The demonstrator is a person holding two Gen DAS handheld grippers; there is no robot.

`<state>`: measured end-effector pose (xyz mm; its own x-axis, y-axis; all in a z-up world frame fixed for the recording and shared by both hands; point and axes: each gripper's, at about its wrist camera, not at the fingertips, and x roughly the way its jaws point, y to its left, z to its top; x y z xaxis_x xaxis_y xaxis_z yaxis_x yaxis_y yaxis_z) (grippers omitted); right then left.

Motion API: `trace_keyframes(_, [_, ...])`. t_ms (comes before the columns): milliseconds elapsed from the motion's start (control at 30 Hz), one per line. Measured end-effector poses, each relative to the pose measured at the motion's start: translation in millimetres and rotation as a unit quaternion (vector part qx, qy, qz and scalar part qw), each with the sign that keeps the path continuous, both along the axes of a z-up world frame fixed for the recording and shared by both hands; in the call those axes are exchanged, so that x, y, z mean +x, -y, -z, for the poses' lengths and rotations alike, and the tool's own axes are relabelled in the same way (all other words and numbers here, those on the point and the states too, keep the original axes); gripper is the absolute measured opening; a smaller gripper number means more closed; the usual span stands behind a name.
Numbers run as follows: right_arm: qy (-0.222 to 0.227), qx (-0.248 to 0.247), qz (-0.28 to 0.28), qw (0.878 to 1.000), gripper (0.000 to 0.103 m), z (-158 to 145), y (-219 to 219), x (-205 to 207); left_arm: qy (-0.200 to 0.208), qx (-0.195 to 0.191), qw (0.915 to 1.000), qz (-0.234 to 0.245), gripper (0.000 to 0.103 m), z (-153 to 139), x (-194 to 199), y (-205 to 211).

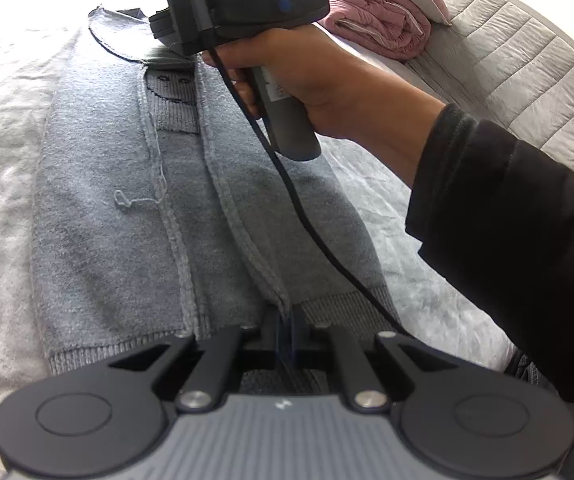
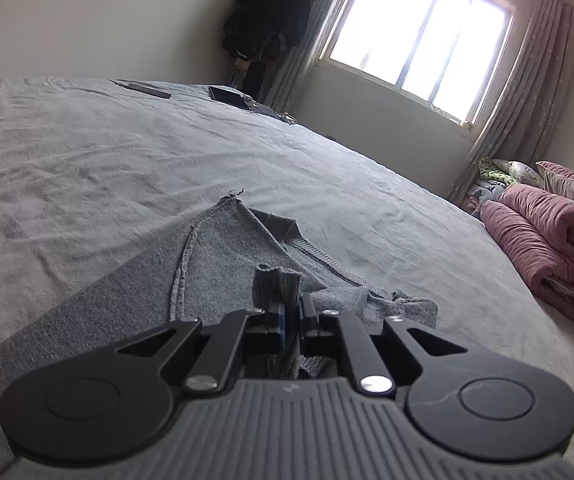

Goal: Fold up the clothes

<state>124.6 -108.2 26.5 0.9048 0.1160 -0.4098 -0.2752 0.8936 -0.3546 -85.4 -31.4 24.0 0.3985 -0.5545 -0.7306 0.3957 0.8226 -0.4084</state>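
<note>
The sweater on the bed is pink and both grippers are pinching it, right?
Not quite. The sweater is grey, as the left wrist view shows; the pink thing is a rolled blanket beside it. The left gripper and right gripper are pinching it.

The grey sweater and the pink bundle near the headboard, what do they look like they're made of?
Grey sweater: looks like knitted yarn, matte and slightly fuzzy, with a ribbed hem, raised seams and a loose thread. Wool or acrylic, I can't tell.
Pink bundle: seems a soft padded quilt, matte crinkled fabric with stitched lines, rolled thick.
Both grippers are shut on sweater fabric.
</note>
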Motion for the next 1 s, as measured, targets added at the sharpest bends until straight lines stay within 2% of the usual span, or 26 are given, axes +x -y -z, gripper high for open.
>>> trace_keyframes(100, [0.000, 0.007, 0.004, 1.000, 0.010, -1.4, 1.9, 0.2, -0.008, 0.000, 0.9999, 0.012, 0.006, -3.1, 4.2, -2.5])
trace_keyframes(133, [-0.001, 0.016, 0.005, 1.000, 0.010, -3.1, 3.9, -0.3, -0.011, 0.001, 0.9997, 0.022, 0.010, -4.9, 7.0, -4.9])
trace_keyframes(200, [-0.011, 0.045, -0.009, 0.999, 0.014, -8.2, 7.9, -2.7, -0.004, 0.003, 0.9989, 0.047, 0.013, -13.1, 12.2, -10.3])
trace_keyframes(300, [-0.064, 0.112, -0.079, 0.988, 0.016, -18.9, 15.6, -8.5, 0.032, -0.009, 0.9985, 0.044, 0.013, -35.2, 21.4, -30.2])
trace_keyframes(333, [-0.068, 0.137, -0.089, 0.984, 0.021, -23.4, 21.9, -10.5, 0.038, -0.018, 0.9988, 0.027, 0.014, -40.4, 26.1, -40.3])
trace_keyframes(367, [-0.073, 0.162, -0.098, 0.979, 0.035, -27.9, 28.3, -12.6, 0.041, -0.022, 0.9989, 0.006, 0.014, -43.9, 31.4, -50.0])
trace_keyframes(400, [-0.064, 0.184, -0.076, 0.978, 0.042, -31.8, 39.4, -11.3, 0.044, -0.023, 0.9987, -0.015, 0.015, -45.8, 36.9, -58.8])
trace_keyframes(467, [-0.056, 0.239, -0.022, 0.969, 0.044, -38.1, 67.0, -4.0, 0.044, -0.016, 0.9980, -0.042, 0.016, -43.4, 47.5, -67.8])
trace_keyframes(533, [-0.076, 0.308, 0.070, 0.946, 0.044, -36.0, 106.8, 15.1, 0.036, -0.008, 0.9978, -0.055, 0.016, -37.6, 56.5, -71.1])
trace_keyframes(600, [-0.093, 0.355, 0.134, 0.920, 0.045, -28.5, 139.9, 28.3, 0.025, 0.000, 0.9980, -0.058, 0.016, -32.6, 62.7, -69.4])
trace_keyframes(700, [-0.120, 0.382, 0.146, 0.905, 0.045, -19.0, 155.9, 37.8, 0.022, 0.002, 0.9984, -0.052, 0.016, -30.3, 67.4, -67.7])
trace_keyframes(933, [-0.151, 0.323, 0.089, 0.930, 0.045, -13.3, 104.7, 57.4, 0.027, 0.005, 0.9984, -0.050, 0.018, -27.1, 72.2, -62.6])
trace_keyframes(1000, [-0.167, 0.296, 0.092, 0.936, 0.045, -8.9, 89.8, 64.4, 0.024, 0.005, 0.9981, -0.057, 0.018, -26.6, 74.6, -65.1])
